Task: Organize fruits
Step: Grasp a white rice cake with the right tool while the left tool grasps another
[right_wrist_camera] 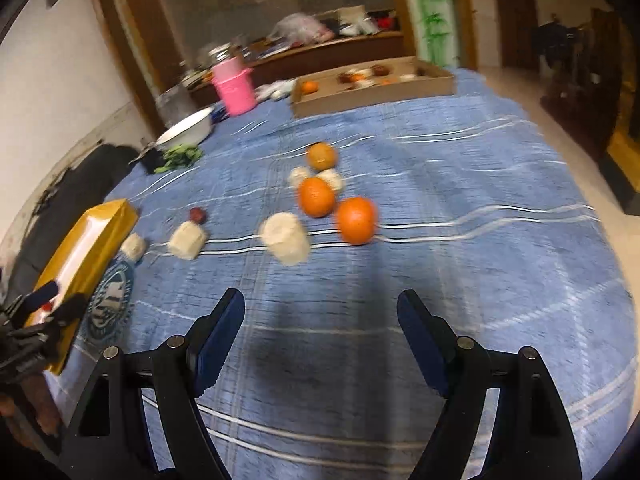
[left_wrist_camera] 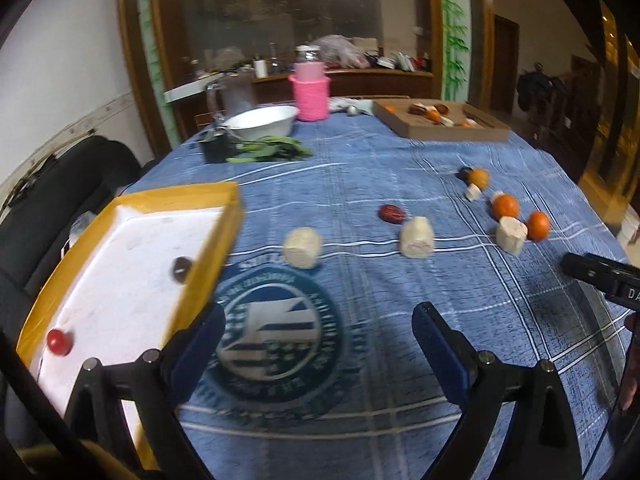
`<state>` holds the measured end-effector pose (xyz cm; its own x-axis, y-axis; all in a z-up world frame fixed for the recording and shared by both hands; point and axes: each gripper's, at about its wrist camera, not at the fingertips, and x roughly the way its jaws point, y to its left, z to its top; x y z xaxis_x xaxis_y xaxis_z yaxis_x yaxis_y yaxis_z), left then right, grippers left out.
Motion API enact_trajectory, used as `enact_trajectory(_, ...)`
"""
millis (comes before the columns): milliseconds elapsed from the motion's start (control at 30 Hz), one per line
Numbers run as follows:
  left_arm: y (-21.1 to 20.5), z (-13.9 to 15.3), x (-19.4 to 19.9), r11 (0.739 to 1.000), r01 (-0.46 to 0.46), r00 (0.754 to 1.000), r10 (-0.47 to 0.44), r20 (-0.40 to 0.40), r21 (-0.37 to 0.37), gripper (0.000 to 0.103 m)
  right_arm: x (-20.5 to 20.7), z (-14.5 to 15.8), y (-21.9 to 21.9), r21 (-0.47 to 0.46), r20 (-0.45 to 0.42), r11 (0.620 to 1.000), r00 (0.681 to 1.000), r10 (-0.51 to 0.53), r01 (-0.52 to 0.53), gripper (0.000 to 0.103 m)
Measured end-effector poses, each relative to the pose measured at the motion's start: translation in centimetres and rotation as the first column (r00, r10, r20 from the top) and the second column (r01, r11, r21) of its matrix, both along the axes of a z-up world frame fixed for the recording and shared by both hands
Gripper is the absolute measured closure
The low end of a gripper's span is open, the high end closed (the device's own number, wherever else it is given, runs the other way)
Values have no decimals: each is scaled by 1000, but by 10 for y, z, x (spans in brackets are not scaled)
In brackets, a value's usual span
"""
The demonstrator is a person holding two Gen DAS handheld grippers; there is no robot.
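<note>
A yellow tray with a white inside sits at the table's left; it holds a red cherry tomato and a dark date. On the blue cloth lie pale chunks, a red date and three oranges. My left gripper is open and empty beside the tray's near corner. My right gripper is open and empty, short of the oranges and a pale chunk. The tray also shows in the right wrist view.
A cardboard box with more fruit stands at the back right. A pink cup, a white bowl, green leaves and a glass mug stand at the back left. A black chair is left of the table.
</note>
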<state>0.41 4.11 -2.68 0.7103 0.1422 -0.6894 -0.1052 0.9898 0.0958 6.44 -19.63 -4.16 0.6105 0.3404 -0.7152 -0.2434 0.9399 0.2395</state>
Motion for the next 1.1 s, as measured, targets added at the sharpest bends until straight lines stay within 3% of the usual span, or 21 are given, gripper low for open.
enact_trajectory(67, -7, -4, 8, 1000, 17, 1000, -17, -12, -8, 7, 8, -3, 12, -8, -5, 999, 999, 37, -37, 27)
enact_trajectory(167, -15, -8, 21, 999, 39, 999, -39, -24, -31, 7, 26, -10, 28, -40, -27, 997, 997, 70, -71, 41)
enact_trajectory(333, -30, -13, 48, 997, 71, 997, -72, -31, -39, 7, 54, -20, 45, -93, -47, 993, 997, 68, -72, 48)
enact_trajectory(400, -36, -16, 59, 996, 81, 996, -82, -36, -43, 7, 60, -24, 47, -90, -54, 993, 996, 65, -70, 64)
enact_trajectory(533, -50, -23, 86, 994, 97, 993, -100, -56, -45, 8, 61, -23, 42, -77, -46, 995, 997, 58, -61, 66)
enact_trajectory(600, -56, -28, 97, 993, 108, 991, -112, -70, -54, 15, 58, -20, 38, -80, -38, 995, 998, 49, -51, 66)
enact_trajectory(733, -60, -48, 114, 989, 119, 977, -133, -164, -91, 65, 50, -12, 32, -54, -16, 998, 999, 34, -34, 66)
enact_trajectory(1100, -56, -29, 63, 985, 125, 986, -136, -94, -119, 67, 7, -4, 25, -9, 20, 1000, 1000, 10, -10, 66)
